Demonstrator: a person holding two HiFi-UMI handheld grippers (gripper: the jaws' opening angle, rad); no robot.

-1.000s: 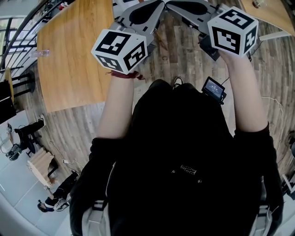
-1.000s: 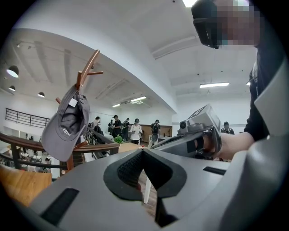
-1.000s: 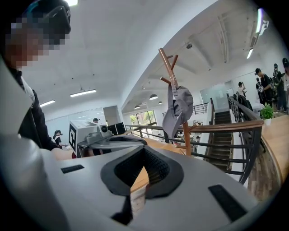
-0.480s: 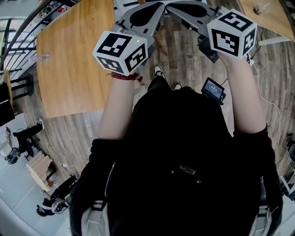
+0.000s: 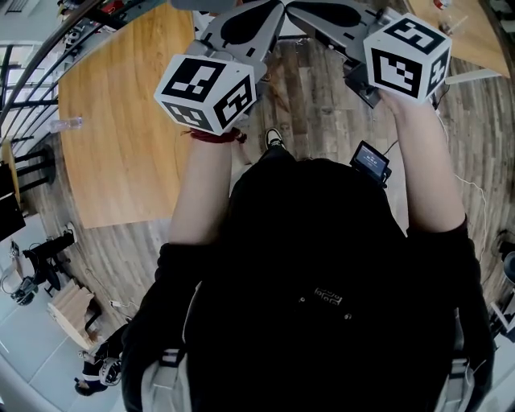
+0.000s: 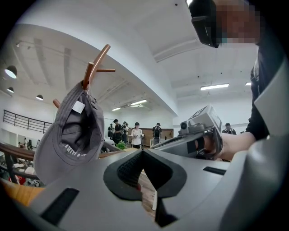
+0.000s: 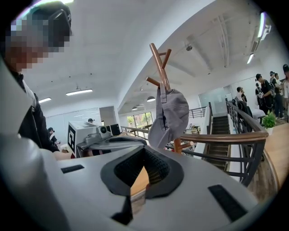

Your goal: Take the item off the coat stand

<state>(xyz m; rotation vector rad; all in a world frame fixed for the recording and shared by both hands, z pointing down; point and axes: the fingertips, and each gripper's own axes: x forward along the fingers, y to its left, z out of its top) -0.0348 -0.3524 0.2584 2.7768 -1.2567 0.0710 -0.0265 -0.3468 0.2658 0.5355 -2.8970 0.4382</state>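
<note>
A grey cap (image 6: 70, 135) hangs open side towards me on an upper peg of a wooden coat stand (image 6: 95, 67). In the left gripper view it is up and to the left of my left gripper (image 6: 142, 151), well apart from it. In the right gripper view the cap (image 7: 169, 117) hangs from the stand (image 7: 159, 63) just beyond and above my right gripper (image 7: 144, 149). Both grippers are shut with nothing between their jaws. In the head view the left gripper (image 5: 273, 10) and right gripper (image 5: 296, 8) are raised side by side, their tips nearly meeting at the top edge. The cap is not in the head view.
A wooden table (image 5: 121, 137) stands to my left on plank flooring. A dark railing (image 7: 226, 137) with a wooden handrail runs behind the stand, stairs beyond it. Several people (image 6: 135, 133) stand far off. A small screen device (image 5: 374, 161) hangs by my right side.
I have stepped forward: a shoe shows ahead of my body and the table has slid a little in the head view. Both grippers stay raised and shut.
</note>
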